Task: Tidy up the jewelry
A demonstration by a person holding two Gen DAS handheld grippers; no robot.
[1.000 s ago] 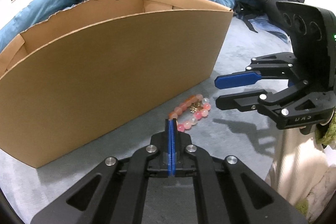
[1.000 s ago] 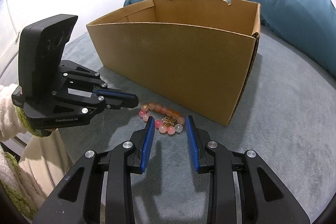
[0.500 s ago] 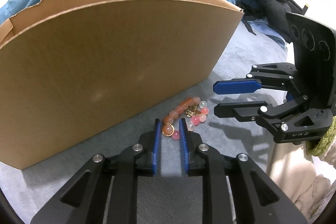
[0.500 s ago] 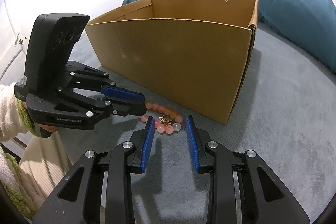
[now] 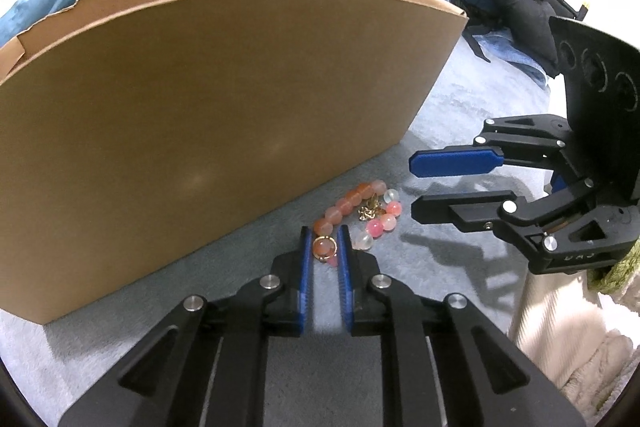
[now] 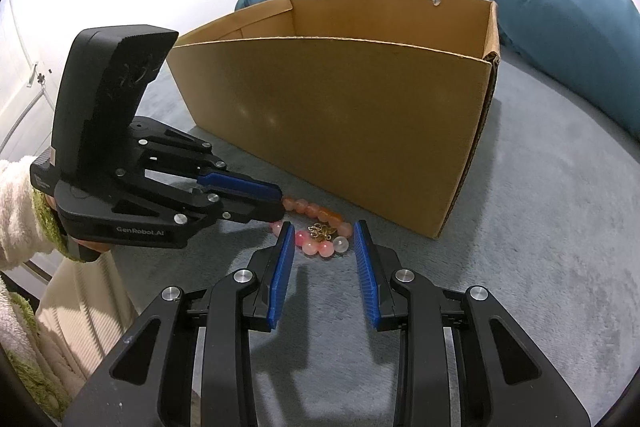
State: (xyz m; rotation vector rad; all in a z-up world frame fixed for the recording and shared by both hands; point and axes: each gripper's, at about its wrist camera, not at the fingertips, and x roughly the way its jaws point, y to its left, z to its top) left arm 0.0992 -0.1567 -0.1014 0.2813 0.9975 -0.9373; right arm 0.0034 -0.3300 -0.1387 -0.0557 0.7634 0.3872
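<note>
item: beaded bracelet (image 5: 356, 213), pink and orange beads with small gold charm, lying on grey bed cover beside cardboard box (image 5: 208, 115); light, limp, smooth and rollable; left tool (image 5: 325, 251) just narrowed around end bead and gold ring, right tool (image 6: 322, 247) parted, empty; best taken across one bead.

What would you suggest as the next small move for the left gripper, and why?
Probably finish closing, then lift slightly. The left gripper has just been closing around the near end of the bead bracelet, a gold-ringed bead sitting between its blue pads. The bracelet lies on the grey blanket beside the cardboard box; the right gripper hangs open, holding nothing.
</note>
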